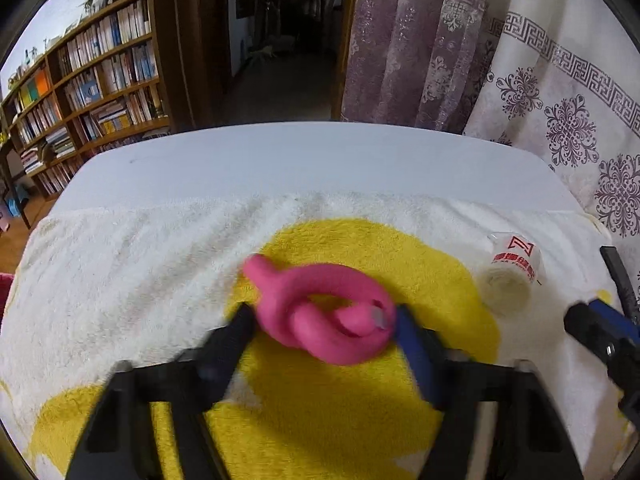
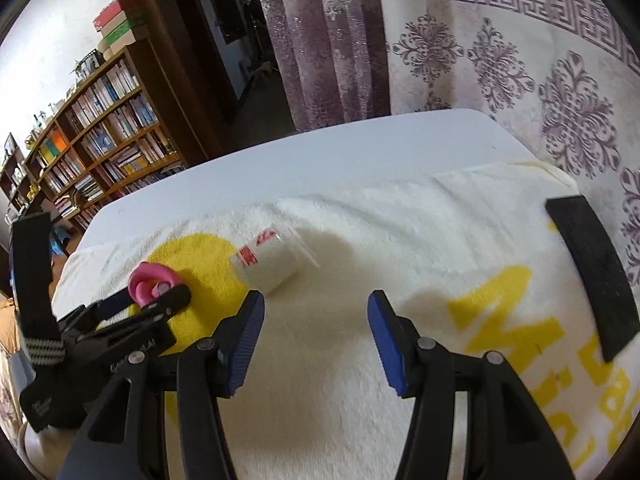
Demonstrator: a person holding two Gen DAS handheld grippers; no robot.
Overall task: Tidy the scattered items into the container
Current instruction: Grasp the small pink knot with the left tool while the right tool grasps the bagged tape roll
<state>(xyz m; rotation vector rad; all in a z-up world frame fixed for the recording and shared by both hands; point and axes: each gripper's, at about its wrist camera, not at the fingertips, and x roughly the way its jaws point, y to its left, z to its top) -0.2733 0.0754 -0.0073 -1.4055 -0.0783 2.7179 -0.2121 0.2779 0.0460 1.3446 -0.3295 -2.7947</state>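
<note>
A pink rubbery loop (image 1: 320,320), coiled on itself, lies on the yellow patch of a white towel (image 1: 140,264). My left gripper (image 1: 324,322) straddles it, and both pads touch its sides. In the right wrist view the same loop (image 2: 146,276) sits between the left gripper's (image 2: 148,298) fingers. A white roll with red print in clear wrap (image 2: 264,264) lies on the towel, just beyond my right gripper's (image 2: 316,304) left fingertip. That gripper is open with nothing between its blue pads. The roll (image 1: 512,276) also shows at the right of the left wrist view. No container is in view.
The towel (image 2: 360,240) covers the near part of a white table (image 2: 320,160). A black flat strip (image 2: 592,276) lies at the towel's right side. Patterned curtains (image 2: 500,48) hang behind the table, and a bookshelf (image 1: 88,92) stands to the left.
</note>
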